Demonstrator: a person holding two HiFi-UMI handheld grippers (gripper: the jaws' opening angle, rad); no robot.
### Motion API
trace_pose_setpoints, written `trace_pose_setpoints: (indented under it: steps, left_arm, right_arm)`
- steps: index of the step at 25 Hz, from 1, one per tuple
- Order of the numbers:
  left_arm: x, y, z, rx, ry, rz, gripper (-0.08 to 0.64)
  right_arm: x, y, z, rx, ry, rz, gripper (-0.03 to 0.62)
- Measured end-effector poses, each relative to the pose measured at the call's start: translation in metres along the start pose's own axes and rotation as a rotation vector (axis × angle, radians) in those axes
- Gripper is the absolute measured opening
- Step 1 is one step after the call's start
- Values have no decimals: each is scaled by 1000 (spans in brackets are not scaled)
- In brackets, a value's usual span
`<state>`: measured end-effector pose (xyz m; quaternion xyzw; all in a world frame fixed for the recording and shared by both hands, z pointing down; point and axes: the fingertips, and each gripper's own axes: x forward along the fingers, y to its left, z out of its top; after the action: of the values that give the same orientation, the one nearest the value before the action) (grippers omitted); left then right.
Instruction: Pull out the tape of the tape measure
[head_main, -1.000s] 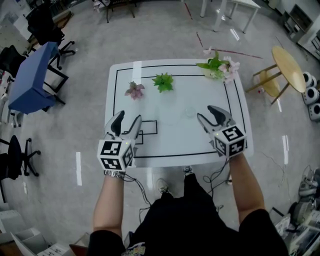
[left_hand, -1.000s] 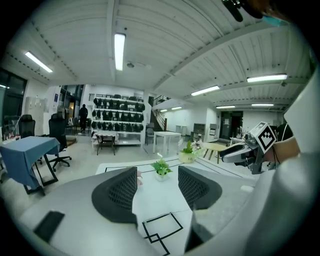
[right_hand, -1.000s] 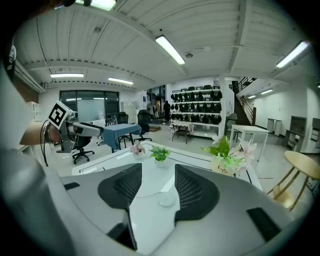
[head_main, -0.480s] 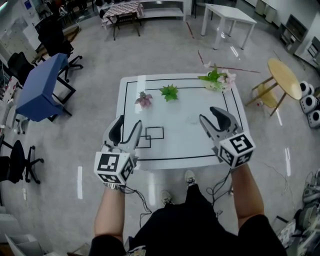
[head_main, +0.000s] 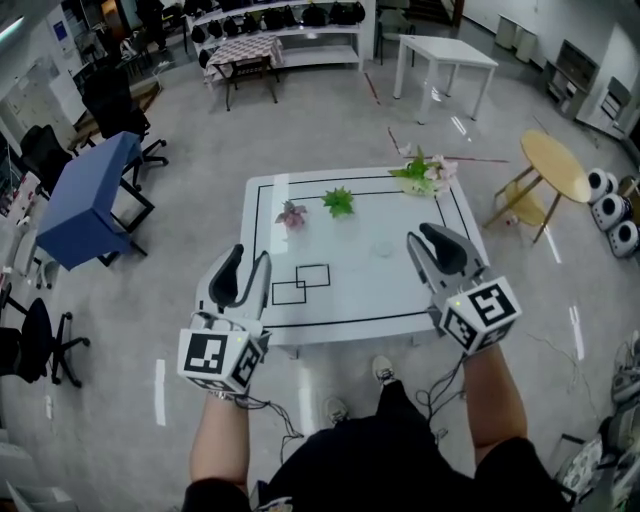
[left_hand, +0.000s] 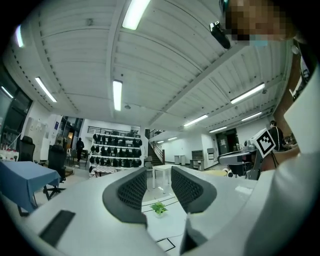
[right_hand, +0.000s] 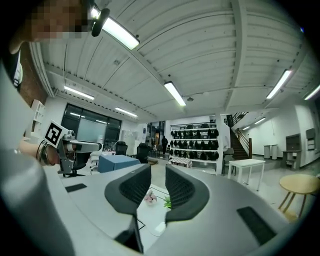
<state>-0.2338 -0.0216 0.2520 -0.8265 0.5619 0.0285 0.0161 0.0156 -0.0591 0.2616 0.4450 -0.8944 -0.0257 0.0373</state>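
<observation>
No tape measure shows in any view. My left gripper (head_main: 247, 272) hangs over the near left edge of the white table (head_main: 350, 305). Its jaws are closing with a clear gap and nothing between them. My right gripper (head_main: 432, 246) is raised over the table's near right part. Its jaws are also closing, narrower, and empty. In the left gripper view the left gripper (left_hand: 159, 182) frames a small green plant (left_hand: 159, 208) far beyond it. The right gripper (right_hand: 158, 187) looks past its pads at a pink flower (right_hand: 149, 196). A small clear round thing (head_main: 382, 248) lies mid-table.
On the table stand a pink flower (head_main: 291, 213), a green plant (head_main: 338, 201) and a bouquet (head_main: 420, 172), with two black outlined squares (head_main: 300, 283) near the front. Around it are a blue table (head_main: 85, 195), office chairs (head_main: 40, 335) and a round wooden table (head_main: 555, 165).
Both grippers have drawn back toward the person and risen, so the table looks smaller and farther. Both pairs of jaws have narrowed. The view has tilted up to show more of the room.
</observation>
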Motion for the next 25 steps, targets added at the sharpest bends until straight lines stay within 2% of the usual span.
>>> trace_pose_setpoints:
  steps: [4,5,16,25]
  left_arm:
    - [-15,-16,21,9,-34,-18,28]
    - [-17,-20,25,8,-38,-25,10]
    - [-35,-85,35,16,-12,-31,3]
    - [-60,-181,10,-40,51,13,3]
  right_arm:
    - [-29,2,23,-3,-50,-45,-1]
    - [-36,2,28,-5,-58,-53,0]
    - [-93,-9,37,72,-88,-23,-3]
    - [-163,-24,11,83,-53,72,-3]
